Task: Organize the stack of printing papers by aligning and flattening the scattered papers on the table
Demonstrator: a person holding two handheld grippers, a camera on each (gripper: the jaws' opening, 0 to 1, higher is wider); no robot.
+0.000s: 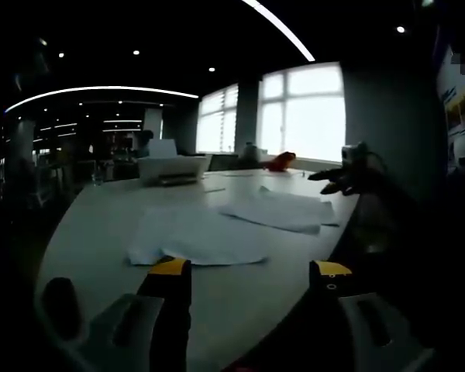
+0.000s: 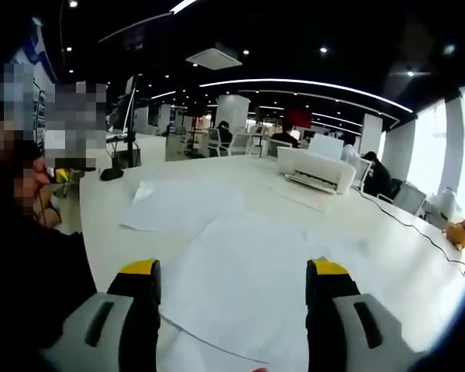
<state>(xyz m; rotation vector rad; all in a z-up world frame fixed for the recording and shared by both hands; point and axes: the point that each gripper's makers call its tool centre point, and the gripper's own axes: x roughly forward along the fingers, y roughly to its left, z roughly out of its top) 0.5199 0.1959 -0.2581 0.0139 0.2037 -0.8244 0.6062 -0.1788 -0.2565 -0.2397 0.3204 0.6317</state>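
Left gripper view, near field: the left gripper (image 1: pixel 250 271), with 2 black jaws tipped in yellow, is spread wide and holds nothing. Its tips hover over the near edge of the pale, round-cornered table (image 1: pixel 93 225).

Just beyond the tips lies a loose group of white printing papers (image 1: pixel 198 236), flat on the table with its edges out of line. A second group of white sheets (image 1: pixel 283 208) lies farther back and to the right (one corner appears slightly raised), close beside the first. At the right edge of the table, the other gripper (image 1: pixel 333 177) reaches in as a dark shape; its jaw state cannot be read here. Farther back stands a white box-shaped printer (image 1: pixel 170 168), with an orange object (image 1: pixel 280 161) near the bright windows (image 1: pixel 302 112).

Right gripper view, near field: the right gripper (image 2: pixel 232 283) is likewise spread and empty. Between and beyond its jaws lies a large white paper sheet (image 2: pixel 240 287). A smaller white sheet (image 2: pixel 174 208) lies farther off to the left. The printer (image 2: pixel 314 169) stands at the far side, with a dark cable (image 2: pixel 407 225) running along the table to the right.
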